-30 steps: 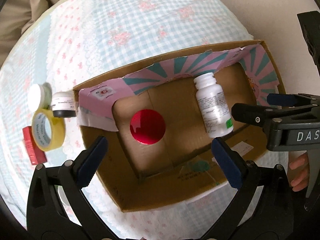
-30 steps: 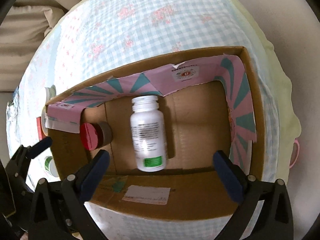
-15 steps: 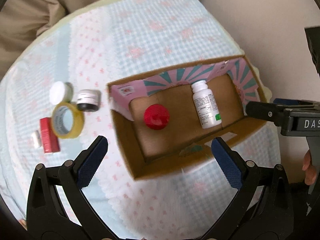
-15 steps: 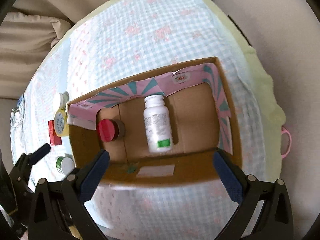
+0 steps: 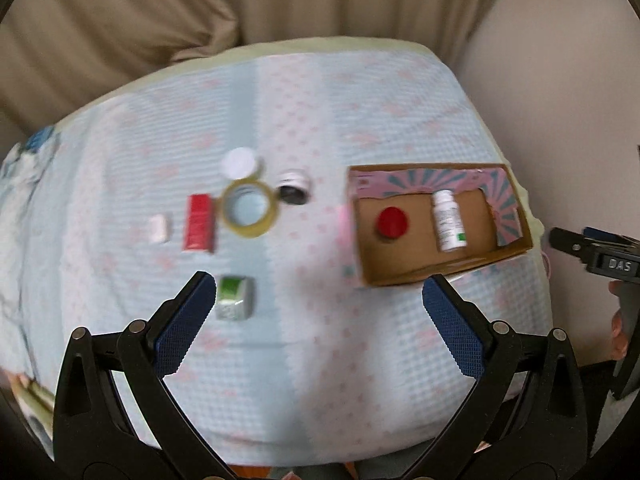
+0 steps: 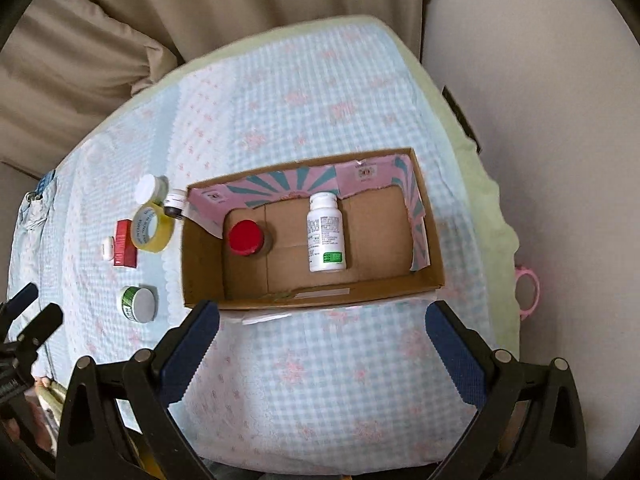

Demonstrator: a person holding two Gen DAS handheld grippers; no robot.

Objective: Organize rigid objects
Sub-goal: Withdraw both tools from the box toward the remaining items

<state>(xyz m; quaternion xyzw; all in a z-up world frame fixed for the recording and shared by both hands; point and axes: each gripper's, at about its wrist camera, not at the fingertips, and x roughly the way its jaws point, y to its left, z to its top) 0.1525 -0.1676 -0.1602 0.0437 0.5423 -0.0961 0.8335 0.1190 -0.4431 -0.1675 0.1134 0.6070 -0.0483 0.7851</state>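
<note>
Here the left hand-held gripper (image 5: pixel 316 312) hangs above the table (image 5: pixel 320 380) with its blue pads spread wide and nothing between them. The small green-labelled jar (image 5: pixel 235 298) lies just beside the left pad, slightly ahead of it and not touching. Farther ahead sits a loose cluster — a roll of yellow tape (image 5: pixel 250 210), a red box (image 5: pixel 199 222) to its left, a small white piece (image 5: pixel 159 229) beyond that, a white-lidded jar (image 5: pixel 240 162) behind the tape, and a dark jar (image 5: pixel 294 188) to the tape's right. This view is somewhat blurred, so fine labels cannot be read.

The cardboard box (image 6: pixel 202 264) rests on the checked cloth, ahead of the right hand-held gripper (image 6: pixel 322 342), whose pads are likewise spread apart and hold nothing; the box's near wall lies just past the fingertips. Inside it, a red-lidded jar (image 6: pixel 245 237) stands toward the left end, and a white bottle (image 6: pixel 326 238) lies on its side near the middle, cap pointing away — the two well apart. In the left view the box lies off to the right of the left gripper, and the right gripper's black body shows at the frame's right edge.
</note>
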